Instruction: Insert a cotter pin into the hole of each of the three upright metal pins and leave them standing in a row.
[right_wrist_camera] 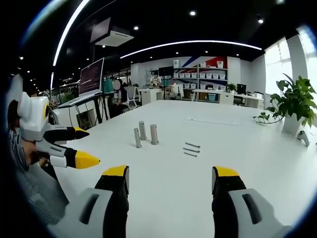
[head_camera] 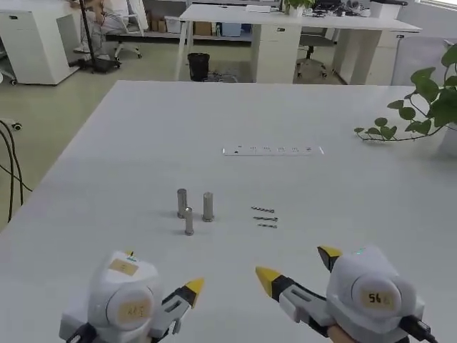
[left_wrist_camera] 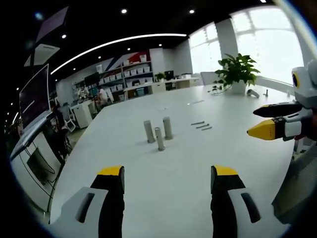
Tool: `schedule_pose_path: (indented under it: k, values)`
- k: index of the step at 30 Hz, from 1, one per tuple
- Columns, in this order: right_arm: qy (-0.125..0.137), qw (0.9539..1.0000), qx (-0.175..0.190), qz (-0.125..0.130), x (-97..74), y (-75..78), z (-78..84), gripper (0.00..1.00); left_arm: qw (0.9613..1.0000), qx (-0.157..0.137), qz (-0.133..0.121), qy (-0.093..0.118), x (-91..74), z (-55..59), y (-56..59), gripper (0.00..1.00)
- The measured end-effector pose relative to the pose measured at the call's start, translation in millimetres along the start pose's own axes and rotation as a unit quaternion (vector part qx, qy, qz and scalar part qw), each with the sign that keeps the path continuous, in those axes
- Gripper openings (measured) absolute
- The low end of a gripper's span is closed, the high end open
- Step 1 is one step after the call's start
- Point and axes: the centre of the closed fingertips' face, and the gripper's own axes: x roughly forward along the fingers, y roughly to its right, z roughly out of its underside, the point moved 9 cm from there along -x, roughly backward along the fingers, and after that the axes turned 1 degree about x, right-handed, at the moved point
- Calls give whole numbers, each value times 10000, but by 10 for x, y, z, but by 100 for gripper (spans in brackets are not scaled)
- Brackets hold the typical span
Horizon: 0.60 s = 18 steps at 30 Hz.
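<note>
The three metal pins point(head_camera: 188, 221) stand upright in a tight cluster near the middle of the white surface point(head_camera: 128, 143) — two side by side on the far side and the third just in front of them, nearer the person, so the group makes a small triangle. They stand very close together; whether any of them touch cannot be told. A little to their right lie the three cotter pins point(head_camera: 265, 218), flat on the surface, parallel and stacked one behind another from near to far, apart from the metal pins.

Nearer the person, the left tongs point(left_wrist_camera: 168, 171) are held at the near left with the two yellow-tipped jaws spread wide and nothing between them. The right tongs point(right_wrist_camera: 171, 171) are at the near right — likewise wide open and holding nothing. In the head view their yellow tips angle inward toward each other, well short of the pins.

Beyond the pins, a white power strip point(head_camera: 273, 151) lies across the surface, and a leafy plant point(head_camera: 428, 100) sits at the far right edge
</note>
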Motion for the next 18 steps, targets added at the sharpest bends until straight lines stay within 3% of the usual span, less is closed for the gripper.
schedule_pose_path:
  k: [6, 14, 16, 18]
  values:
    - [-94, 9999, 66, -17, 7, -2, 7, 67, 10000, -33, 16, -43, 8, 12, -2, 68]
    - [0, 9997, 242, -61, -13, 44, -61, 66, 10000, -14, 64, -52, 37, -6, -10, 66]
    - [-201, 9993, 291, -88, -13, 66, -41, 66, 9999, -30, 91, -94, 50, 6, -9, 65]
    - [-243, 9993, 267, -73, -21, 86, -42, 65, 9998, -44, 126, -153, 69, 10, -20, 64]
